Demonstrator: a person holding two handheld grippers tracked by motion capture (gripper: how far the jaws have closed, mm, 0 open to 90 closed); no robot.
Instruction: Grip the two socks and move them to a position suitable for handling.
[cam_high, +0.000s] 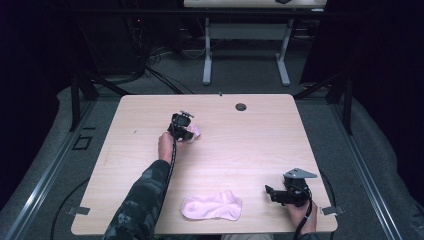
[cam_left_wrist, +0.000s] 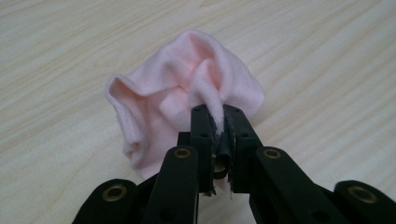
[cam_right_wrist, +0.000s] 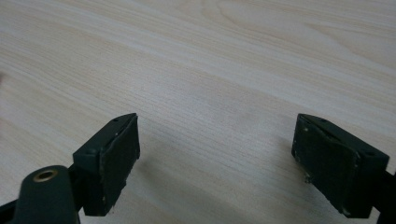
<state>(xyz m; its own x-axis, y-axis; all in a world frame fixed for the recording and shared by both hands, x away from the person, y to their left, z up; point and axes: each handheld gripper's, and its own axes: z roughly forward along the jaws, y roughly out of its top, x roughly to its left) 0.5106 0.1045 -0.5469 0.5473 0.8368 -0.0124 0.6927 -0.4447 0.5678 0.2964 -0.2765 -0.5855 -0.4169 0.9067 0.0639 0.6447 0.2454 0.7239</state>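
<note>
Left gripper view: the left gripper (cam_left_wrist: 218, 135) has its jaws pinched on a fold of the crumpled sock (cam_left_wrist: 187, 93), which bunches just beyond them on the worktop (cam_left_wrist: 327, 70). In the high view it sits centre-left; the right gripper (cam_high: 280, 194), jaws wide and holding nothing, rests lower right, a flat sock (cam_high: 212, 206) near the bottom edge.

One sock (cam_high: 192, 132) mid-table (cam_high: 240, 150), another sock (cam_high: 212, 206) at the near edge.

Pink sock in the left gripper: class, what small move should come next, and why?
Probably lift the crumpled pink sock a little. The left gripper is shut on a fold of it while it sits bunched on the table; the flat sock lies near the open right gripper.
</note>
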